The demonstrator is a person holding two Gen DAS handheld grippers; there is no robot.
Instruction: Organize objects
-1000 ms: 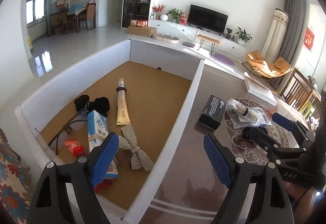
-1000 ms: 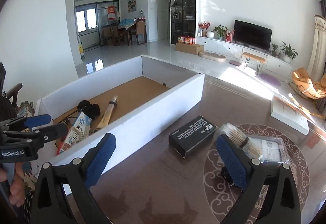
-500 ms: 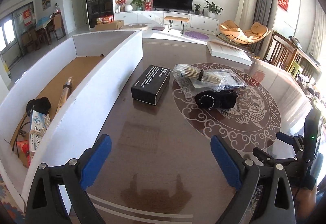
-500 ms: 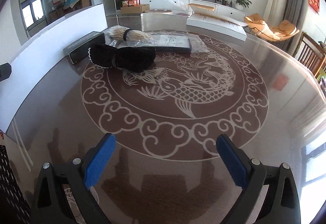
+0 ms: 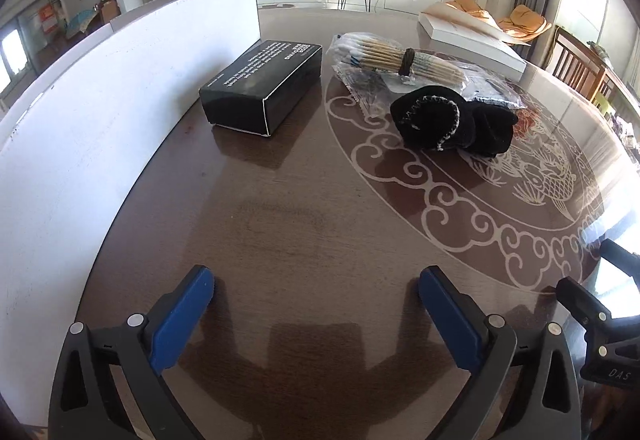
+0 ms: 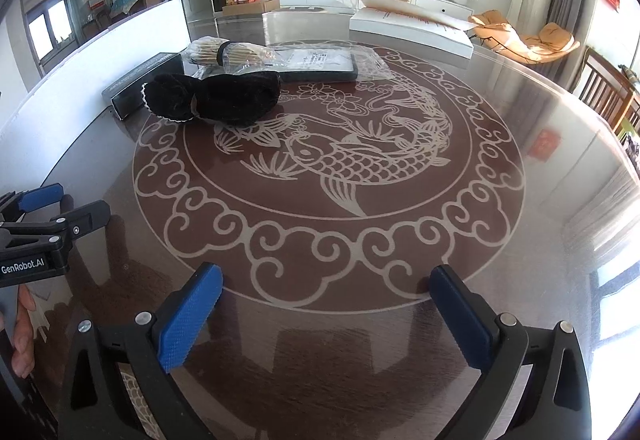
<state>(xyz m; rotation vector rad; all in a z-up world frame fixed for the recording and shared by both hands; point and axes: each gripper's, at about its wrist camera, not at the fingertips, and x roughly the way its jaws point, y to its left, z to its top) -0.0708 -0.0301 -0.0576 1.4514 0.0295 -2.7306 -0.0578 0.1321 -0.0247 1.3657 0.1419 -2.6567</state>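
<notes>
My left gripper [image 5: 316, 280] hangs low over the dark table, jaws opening wide with nothing between them. Ahead of it lie a black box [image 5: 264, 84], a bundle of wooden sticks [image 5: 400, 58] in a clear bag, and a rolled black cloth [image 5: 448, 118]. The white storage box wall [image 5: 100, 112] runs along the left. My right gripper [image 6: 326, 274] stands open and empty above the fish pattern. From there the black cloth [image 6: 224, 96], the sticks [image 6: 224, 50] and the black box [image 6: 136, 84] lie far left. The left gripper's fingers [image 6: 80, 214] show at the left edge.
A flat dark item in a clear bag [image 6: 320, 62] lies behind the cloth. A flat white box [image 6: 408, 28] sits at the table's far side. The round glass-topped table [image 6: 500, 100] has wooden chairs [image 6: 608, 92] at its right rim.
The left gripper swung from over the storage box's contents to the table, sank, and its jaws spread wider. The right gripper swung right onto the fish pattern, then held still.
</notes>
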